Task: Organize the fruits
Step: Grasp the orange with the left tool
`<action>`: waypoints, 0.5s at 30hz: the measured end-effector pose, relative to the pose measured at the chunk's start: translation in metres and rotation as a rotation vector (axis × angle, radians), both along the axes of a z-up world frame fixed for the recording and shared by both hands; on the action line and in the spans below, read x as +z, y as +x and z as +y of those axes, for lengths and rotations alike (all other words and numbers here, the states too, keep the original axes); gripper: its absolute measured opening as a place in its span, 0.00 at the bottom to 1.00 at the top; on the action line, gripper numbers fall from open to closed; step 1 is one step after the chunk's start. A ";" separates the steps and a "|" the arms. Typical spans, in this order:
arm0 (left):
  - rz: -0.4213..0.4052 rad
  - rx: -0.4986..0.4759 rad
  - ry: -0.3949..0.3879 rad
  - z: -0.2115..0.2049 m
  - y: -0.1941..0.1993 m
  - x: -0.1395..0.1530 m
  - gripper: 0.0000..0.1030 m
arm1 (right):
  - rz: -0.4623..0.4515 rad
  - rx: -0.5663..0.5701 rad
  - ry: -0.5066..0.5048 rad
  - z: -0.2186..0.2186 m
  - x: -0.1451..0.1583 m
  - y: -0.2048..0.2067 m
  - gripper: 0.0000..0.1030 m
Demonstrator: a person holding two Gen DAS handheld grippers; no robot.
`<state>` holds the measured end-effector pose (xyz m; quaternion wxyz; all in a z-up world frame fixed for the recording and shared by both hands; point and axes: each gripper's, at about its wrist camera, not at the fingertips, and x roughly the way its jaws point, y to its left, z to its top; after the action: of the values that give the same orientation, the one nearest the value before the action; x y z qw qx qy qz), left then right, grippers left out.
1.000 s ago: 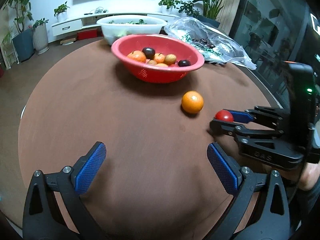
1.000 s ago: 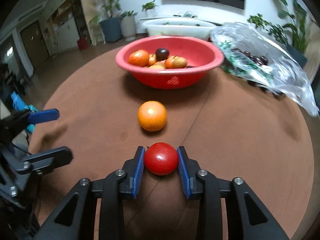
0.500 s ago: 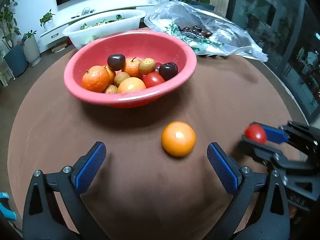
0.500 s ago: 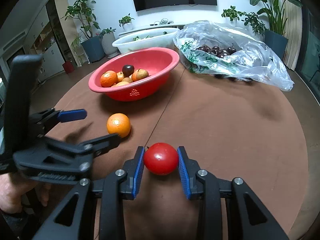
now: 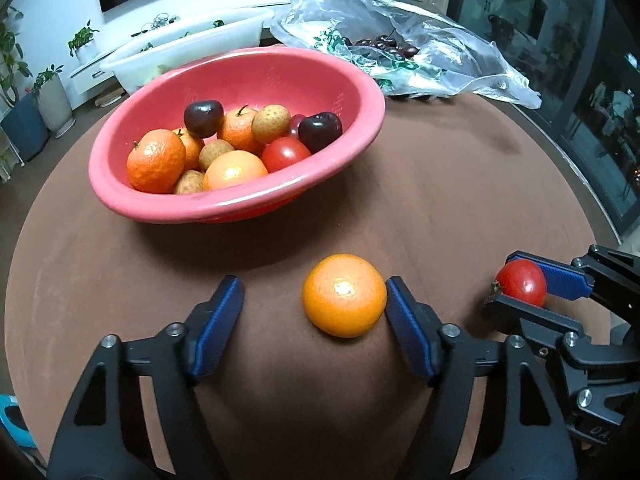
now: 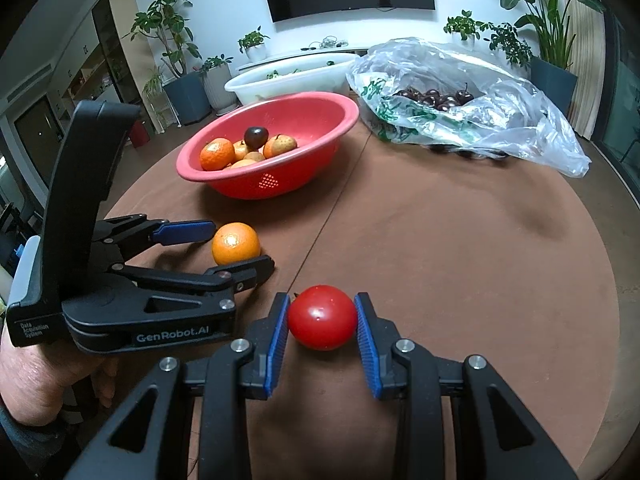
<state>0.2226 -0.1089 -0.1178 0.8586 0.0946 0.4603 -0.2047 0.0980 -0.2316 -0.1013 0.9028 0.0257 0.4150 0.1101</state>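
The right gripper (image 6: 322, 322) pinches a small round red tomato (image 6: 322, 322) between its two blue-padded fingers (image 6: 276, 338), one pad against each side of the fruit, low over the round brown cloth-covered surface (image 6: 460, 248). In the left wrist view the same gripper (image 5: 524, 290) shows at the right edge with the tomato (image 5: 521, 283) at its tips.

The left gripper (image 5: 314, 306) is spread wide around a loose round orange (image 5: 345, 295) that sits on the surface (image 5: 440, 200). Its right-hand pad (image 5: 406, 334) is just touching or nearly touching the orange's side; the other pad (image 5: 218, 326) stands clear of the fruit with bare cloth between. From the right wrist view the left gripper (image 6: 224, 250) lies to the left of the tomato, the orange (image 6: 235, 243) between its parted tips and a hand (image 6: 44, 376) wrapped on its black handle.

Beyond the orange stands a wide red plastic basin (image 5: 352, 92), holding several oranges (image 5: 156, 161), pale brown round fruits (image 5: 271, 123), dark plums (image 5: 203, 113) and another red tomato (image 5: 286, 154). The basin (image 6: 320, 136) is well apart from both grippers. Behind it is a long white plastic tub (image 6: 280, 76) with some greens inside. To the right of the basin lies a crumpled clear plastic bag (image 6: 500, 120) with green print, with a heap of dark cherries (image 6: 436, 98) in it.
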 end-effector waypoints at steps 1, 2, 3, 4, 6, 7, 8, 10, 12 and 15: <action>-0.002 -0.003 -0.003 0.000 0.001 0.001 0.61 | -0.001 0.000 -0.001 0.000 0.000 0.000 0.35; 0.000 -0.009 -0.011 0.000 0.001 0.001 0.57 | -0.001 0.000 -0.002 0.001 -0.001 0.000 0.35; 0.000 -0.015 -0.013 -0.001 0.001 0.002 0.50 | 0.000 0.001 -0.002 0.001 -0.001 0.000 0.35; -0.001 -0.026 -0.015 -0.003 0.000 0.002 0.47 | 0.001 0.002 -0.003 0.001 -0.002 0.000 0.35; -0.005 -0.041 -0.009 -0.008 -0.003 0.003 0.39 | 0.001 0.002 -0.005 0.002 -0.002 0.000 0.35; -0.008 -0.044 -0.009 -0.009 -0.005 0.003 0.38 | 0.001 0.002 -0.005 0.002 -0.002 0.000 0.35; -0.009 -0.047 -0.013 -0.010 -0.006 0.003 0.35 | 0.001 0.002 -0.004 0.002 -0.002 0.000 0.35; -0.007 -0.046 -0.021 -0.008 -0.008 0.004 0.35 | 0.001 0.002 -0.005 0.002 -0.003 0.000 0.35; -0.006 -0.048 -0.028 -0.006 -0.010 0.004 0.35 | 0.003 0.003 -0.003 0.003 -0.003 0.000 0.35; -0.006 -0.048 -0.041 -0.002 -0.013 0.005 0.35 | 0.003 0.005 -0.004 0.004 -0.004 -0.001 0.35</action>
<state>0.2091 -0.1108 -0.1130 0.8567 0.0884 0.4510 -0.2344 0.0974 -0.2272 -0.1054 0.9018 0.0230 0.4169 0.1114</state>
